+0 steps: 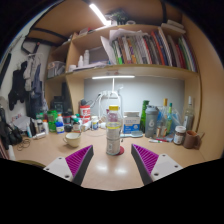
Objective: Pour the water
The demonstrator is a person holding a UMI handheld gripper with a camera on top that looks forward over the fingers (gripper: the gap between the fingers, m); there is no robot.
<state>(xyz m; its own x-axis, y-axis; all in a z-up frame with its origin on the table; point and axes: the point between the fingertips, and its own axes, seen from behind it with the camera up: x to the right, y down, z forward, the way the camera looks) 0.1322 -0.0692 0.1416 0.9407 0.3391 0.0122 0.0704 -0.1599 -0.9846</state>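
In the gripper view, the hand-held gripper [112, 160] is spread wide and holds nothing; its two fingers, purple pads [79, 160] facing inward, hang low over the bench [110, 175]. Just ahead of them, centred on the gap but not yet inside it, stands a tall clear bottle [113, 123] with a label, upright on the bench. A small white bowl [73, 139] sits ahead and to the left of the fingers, probably where the water goes.

The bottle is tall and narrow, so a finger nudging it off-centre on the way in could tip it before the pads close. A grip taken too low may let it swing when tilted; too light a squeeze could let smooth plastic slip. Whether it is capped I cannot tell. Crowded bottles and jars [160, 122] beyond, to the right, leave little room for a wide swing.
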